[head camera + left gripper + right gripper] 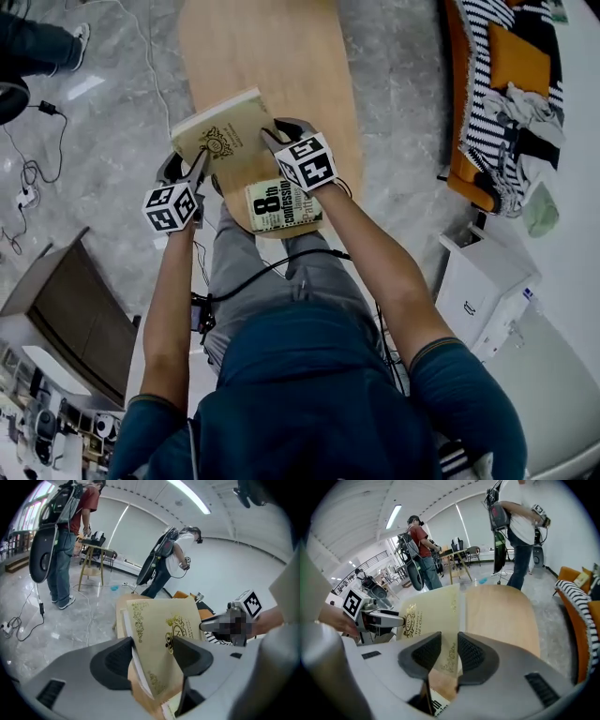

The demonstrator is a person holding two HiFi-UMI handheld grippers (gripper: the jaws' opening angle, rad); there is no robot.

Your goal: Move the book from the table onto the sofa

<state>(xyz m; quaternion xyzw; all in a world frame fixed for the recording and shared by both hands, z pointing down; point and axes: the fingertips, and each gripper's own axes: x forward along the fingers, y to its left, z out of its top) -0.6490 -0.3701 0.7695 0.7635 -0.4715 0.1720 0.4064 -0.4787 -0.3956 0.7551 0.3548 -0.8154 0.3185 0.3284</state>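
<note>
A cream book (225,136) with gold ornament hangs tilted above the oval wooden table (281,56), held from both sides. My left gripper (190,172) is shut on its left edge; in the left gripper view the book (164,625) runs between the two dark pads of that gripper (152,651). My right gripper (274,136) is shut on the book's near right edge, and its pads pinch the cover (431,609) in the right gripper (449,651) view. The orange sofa (469,141), with a striped blanket on it, stands to the right of the table.
A second book (281,206) with a large "8th" on its cover lies at the table's near end, under my hands. A white box (483,291) stands on the right and a dark cabinet (66,309) on the left. Cables cross the floor. Two people (65,541) stand beyond the table.
</note>
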